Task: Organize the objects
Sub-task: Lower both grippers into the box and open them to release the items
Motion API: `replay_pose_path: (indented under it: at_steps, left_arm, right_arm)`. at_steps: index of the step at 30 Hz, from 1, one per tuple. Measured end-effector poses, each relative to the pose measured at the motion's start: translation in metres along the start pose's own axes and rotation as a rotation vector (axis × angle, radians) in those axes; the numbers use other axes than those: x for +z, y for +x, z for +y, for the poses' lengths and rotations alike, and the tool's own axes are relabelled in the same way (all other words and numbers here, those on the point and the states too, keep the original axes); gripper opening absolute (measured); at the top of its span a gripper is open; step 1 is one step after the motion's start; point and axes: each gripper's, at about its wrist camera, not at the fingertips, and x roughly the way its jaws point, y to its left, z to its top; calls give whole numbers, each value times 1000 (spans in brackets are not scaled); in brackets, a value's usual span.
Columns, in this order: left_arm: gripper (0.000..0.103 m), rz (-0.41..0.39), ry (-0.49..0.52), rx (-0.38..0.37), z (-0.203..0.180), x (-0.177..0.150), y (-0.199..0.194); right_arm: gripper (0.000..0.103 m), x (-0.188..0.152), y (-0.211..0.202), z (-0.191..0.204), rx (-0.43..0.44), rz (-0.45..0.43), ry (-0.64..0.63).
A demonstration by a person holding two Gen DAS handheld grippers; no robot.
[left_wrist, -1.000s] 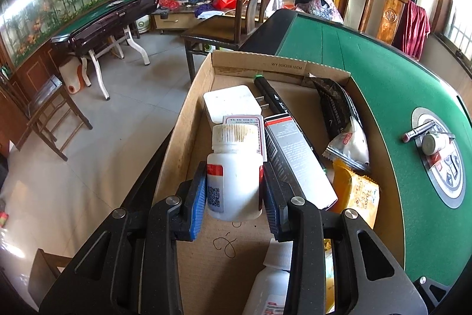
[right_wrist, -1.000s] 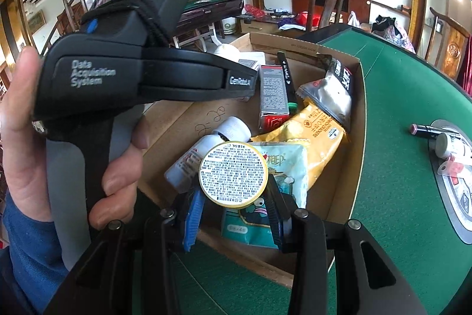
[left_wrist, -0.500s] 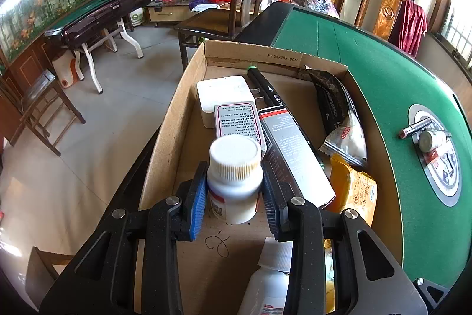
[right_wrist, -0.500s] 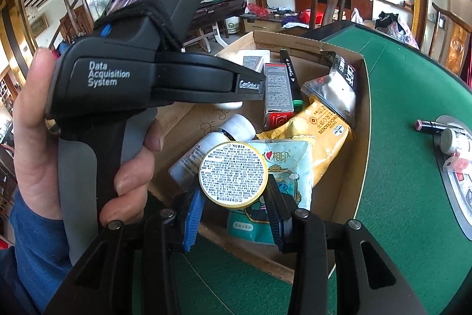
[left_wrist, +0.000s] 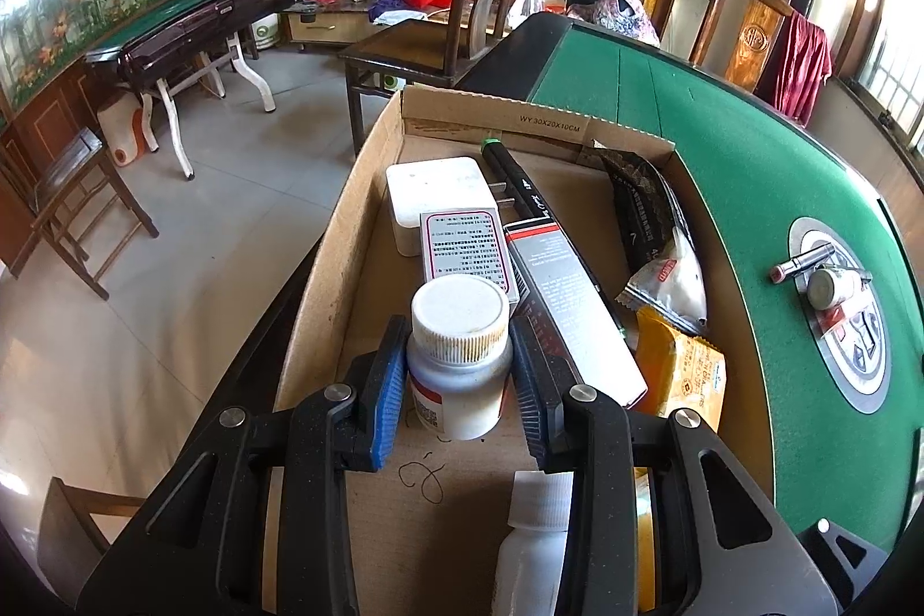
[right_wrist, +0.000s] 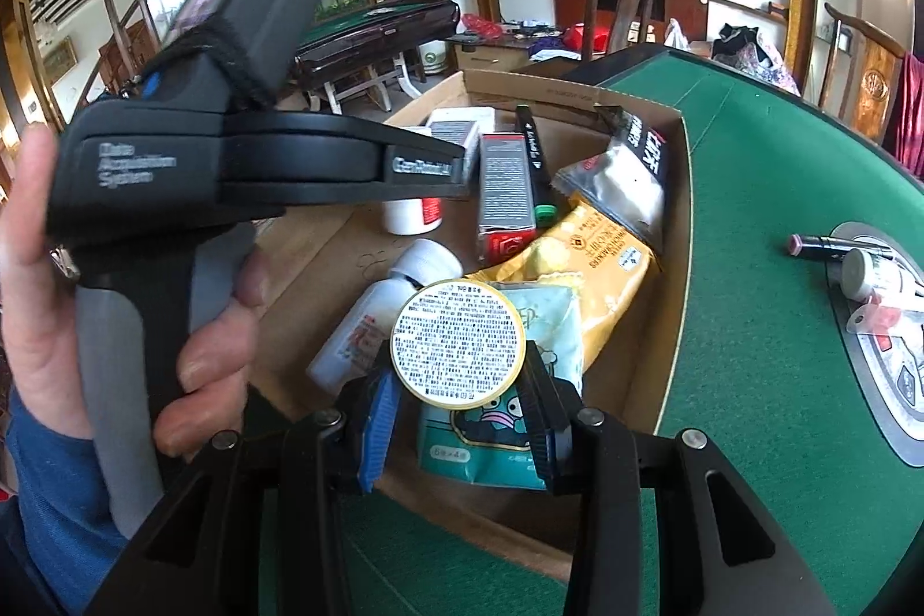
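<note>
Lowered into the cardboard box (left_wrist: 341,235), pill bottle (left_wrist: 459,356) joins packets (left_wrist: 681,373).

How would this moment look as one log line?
left tool: shut on white pill bottle | right tool: shut on round tin | both over cardboard box

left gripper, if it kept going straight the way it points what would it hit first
The left gripper, shut on the white bottle, points down into the cardboard box. The bottle's base would probably meet the bare box floor first, just short of the red-bordered card box; depth is unclear.
</note>
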Motion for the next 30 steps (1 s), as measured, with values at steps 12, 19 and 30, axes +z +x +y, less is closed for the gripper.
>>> replay_pose_path:
  at_steps: [12,19,30]
  left_arm:
    - [34,-10,-12,-17,3,2,-3]
    - [34,-12,-16,-19,4,2,-3]
    - [34,-15,-12,-24,3,2,-3]
  right_arm:
    - [40,4,-11,-13,4,-36,19]
    - [40,1,-19,-5,127,-54,31]
    - [40,10,-40,-48,93,-124,184]
